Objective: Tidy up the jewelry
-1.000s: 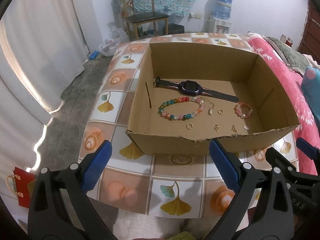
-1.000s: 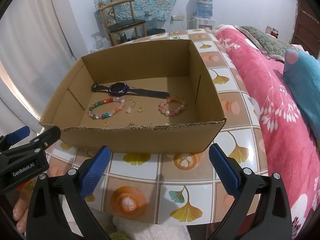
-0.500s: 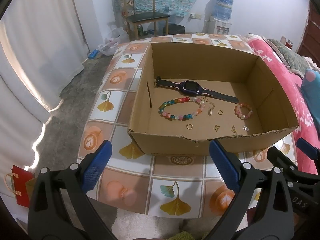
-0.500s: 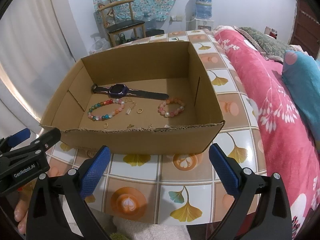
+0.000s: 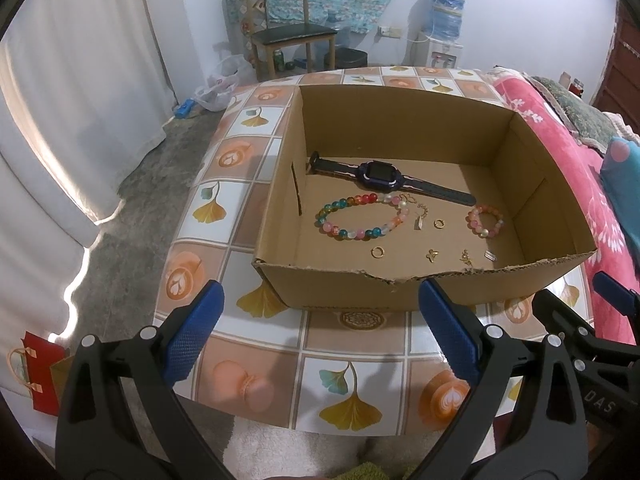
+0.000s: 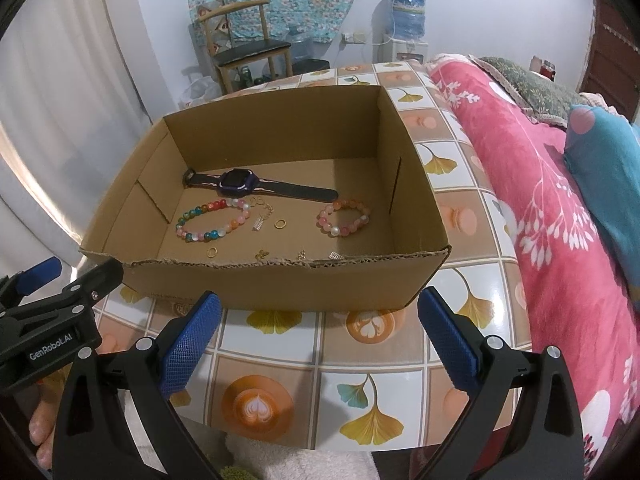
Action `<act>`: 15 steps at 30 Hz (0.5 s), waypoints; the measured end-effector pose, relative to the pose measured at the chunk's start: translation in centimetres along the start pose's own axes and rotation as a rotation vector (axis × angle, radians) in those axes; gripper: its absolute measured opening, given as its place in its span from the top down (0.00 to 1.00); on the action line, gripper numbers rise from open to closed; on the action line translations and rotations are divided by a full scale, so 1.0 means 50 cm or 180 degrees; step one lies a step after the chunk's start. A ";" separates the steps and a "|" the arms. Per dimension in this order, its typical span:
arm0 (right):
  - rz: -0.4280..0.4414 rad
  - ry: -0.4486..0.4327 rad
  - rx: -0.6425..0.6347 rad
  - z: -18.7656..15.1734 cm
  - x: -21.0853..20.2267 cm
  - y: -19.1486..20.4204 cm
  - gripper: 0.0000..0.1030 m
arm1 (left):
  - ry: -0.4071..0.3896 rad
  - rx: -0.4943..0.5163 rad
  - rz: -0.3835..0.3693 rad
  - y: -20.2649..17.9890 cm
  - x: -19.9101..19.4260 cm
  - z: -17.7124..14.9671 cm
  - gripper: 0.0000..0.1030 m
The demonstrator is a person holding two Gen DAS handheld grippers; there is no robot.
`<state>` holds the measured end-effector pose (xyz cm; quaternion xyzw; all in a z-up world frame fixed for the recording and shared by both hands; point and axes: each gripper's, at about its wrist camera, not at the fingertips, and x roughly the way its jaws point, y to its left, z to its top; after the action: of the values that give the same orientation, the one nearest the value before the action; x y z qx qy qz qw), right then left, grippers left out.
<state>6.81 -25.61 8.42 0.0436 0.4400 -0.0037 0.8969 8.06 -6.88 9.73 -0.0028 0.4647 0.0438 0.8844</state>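
An open cardboard box [image 5: 340,290] [image 6: 280,284] stands on the tiled table. Inside lie a dark smartwatch [image 5: 378,174] [image 6: 238,181], a large multicolour bead bracelet [image 5: 362,216] [image 6: 214,219], a small pink bead bracelet [image 5: 486,221] [image 6: 344,218], two gold rings [image 5: 377,252] [image 5: 439,223] and several small gold charms [image 5: 432,255]. My left gripper [image 5: 320,334] is open and empty, in front of the box's near wall. My right gripper [image 6: 320,334] is open and empty, also before the near wall. Each gripper shows at the edge of the other's view.
The table [image 5: 256,344] has a patterned oilcloth with leaf and coffee prints. A bed with a pink floral blanket [image 6: 540,208] runs along the right. A wooden chair [image 5: 280,36] and a water dispenser [image 5: 444,28] stand at the back wall. White curtains [image 5: 72,80] hang left.
Both grippers have risen slightly, so more of the box floor shows. The jewelry has not moved and both grippers stay open.
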 end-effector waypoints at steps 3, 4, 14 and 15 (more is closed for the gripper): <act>-0.0001 -0.0001 -0.0010 0.000 0.001 0.001 0.07 | 0.0000 0.0000 0.0004 0.000 0.000 0.000 0.09; -0.0002 -0.0001 -0.0008 0.001 0.001 0.000 0.07 | 0.0000 -0.0002 0.0002 0.000 0.000 0.000 0.09; 0.0000 0.0003 0.0012 0.000 0.002 0.002 0.07 | -0.0010 0.0021 -0.0006 -0.003 -0.002 0.001 0.09; -0.0005 0.0003 0.0011 0.000 0.002 0.002 0.07 | -0.0012 0.0023 -0.0002 -0.004 -0.002 0.001 0.09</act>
<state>6.87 -25.49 8.35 0.0448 0.4405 -0.0051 0.8966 8.05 -7.07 9.85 0.0004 0.4632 0.0419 0.8853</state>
